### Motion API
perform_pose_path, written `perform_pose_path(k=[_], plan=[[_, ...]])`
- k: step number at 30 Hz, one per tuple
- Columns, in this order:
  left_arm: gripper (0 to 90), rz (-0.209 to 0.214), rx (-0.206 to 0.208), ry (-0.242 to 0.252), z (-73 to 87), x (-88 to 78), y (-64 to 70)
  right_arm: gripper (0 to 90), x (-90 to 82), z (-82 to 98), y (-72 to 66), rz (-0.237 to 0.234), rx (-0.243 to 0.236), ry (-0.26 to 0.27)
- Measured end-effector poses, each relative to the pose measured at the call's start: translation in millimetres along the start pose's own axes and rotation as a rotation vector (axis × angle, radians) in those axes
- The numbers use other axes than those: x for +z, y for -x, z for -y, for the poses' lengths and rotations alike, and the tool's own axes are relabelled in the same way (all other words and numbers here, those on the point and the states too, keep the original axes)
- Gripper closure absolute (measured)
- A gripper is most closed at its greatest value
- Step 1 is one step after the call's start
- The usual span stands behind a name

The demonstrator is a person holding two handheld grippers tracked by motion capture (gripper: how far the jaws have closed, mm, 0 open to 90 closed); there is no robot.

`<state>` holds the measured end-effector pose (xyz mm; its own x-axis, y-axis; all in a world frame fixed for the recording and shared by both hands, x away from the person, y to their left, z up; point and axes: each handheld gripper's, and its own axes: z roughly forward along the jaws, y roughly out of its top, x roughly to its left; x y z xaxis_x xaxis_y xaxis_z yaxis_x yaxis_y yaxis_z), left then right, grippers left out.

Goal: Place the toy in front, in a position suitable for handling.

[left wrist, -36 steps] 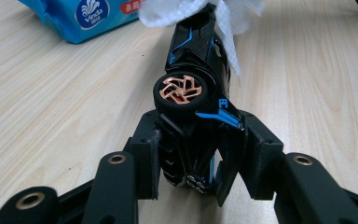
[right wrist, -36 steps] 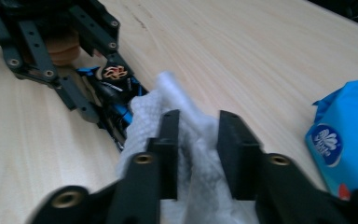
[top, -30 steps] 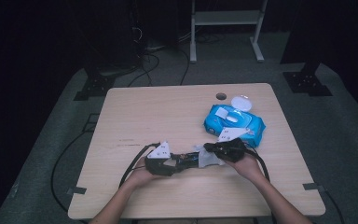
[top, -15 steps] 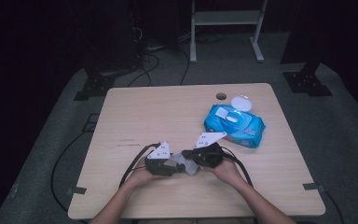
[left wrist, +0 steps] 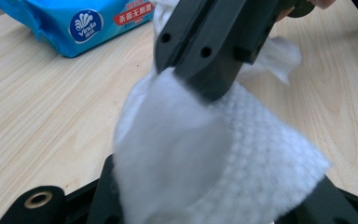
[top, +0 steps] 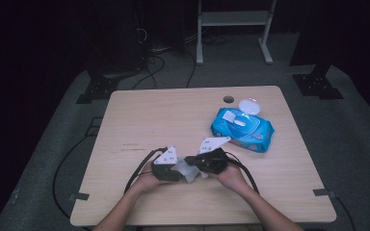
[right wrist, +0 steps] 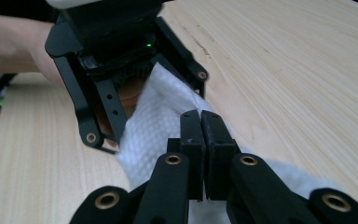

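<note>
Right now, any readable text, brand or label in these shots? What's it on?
"Vinda": white round logo on the blue wipes pack, left gripper view.
Red label beside it: white Chinese characters, too blurred to read reliably.
Print on the pack's top in the high view: too small to read.

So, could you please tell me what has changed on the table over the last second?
The right gripper has slid left, away from the wipe pack, and now meets the left gripper over the white wipe, its jaws shut on the wipe. The left gripper, the pack and its open lid stayed put.
</note>
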<state>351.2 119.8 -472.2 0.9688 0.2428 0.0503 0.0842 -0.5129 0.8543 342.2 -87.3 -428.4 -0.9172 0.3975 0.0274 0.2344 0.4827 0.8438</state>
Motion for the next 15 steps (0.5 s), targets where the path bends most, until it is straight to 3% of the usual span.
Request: perform_pose_path(k=[2, 6, 7, 11, 15], plan=[[58.2, -0.004, -0.007, 0.003, 1.1, -1.4, -0.7, 87.5, 0.0, -1.1, 0.8, -0.003, 0.006, -0.003], [58.2, -0.008, -0.009, 0.005, 2.5, -3.4, -2.0, 87.7, -20.1, 7.6, 15.6, 0.085, 0.016, -0.019], [58.2, -0.009, -0.006, 0.004, 2.8, -3.6, -2.4, 87.7, -20.1, 7.6, 15.6, 0.085, 0.016, -0.019], [58.2, -0.011, -0.017, 0.009, 3.4, -3.8, -3.6, 87.8, -48.6, 25.3, 36.2, 0.164, 0.074, -0.032], [58.2, -0.012, -0.009, 0.004, 2.0, -2.5, -3.7, 87.7, -57.5, 31.7, 42.2, 0.183, 0.101, -0.027]])
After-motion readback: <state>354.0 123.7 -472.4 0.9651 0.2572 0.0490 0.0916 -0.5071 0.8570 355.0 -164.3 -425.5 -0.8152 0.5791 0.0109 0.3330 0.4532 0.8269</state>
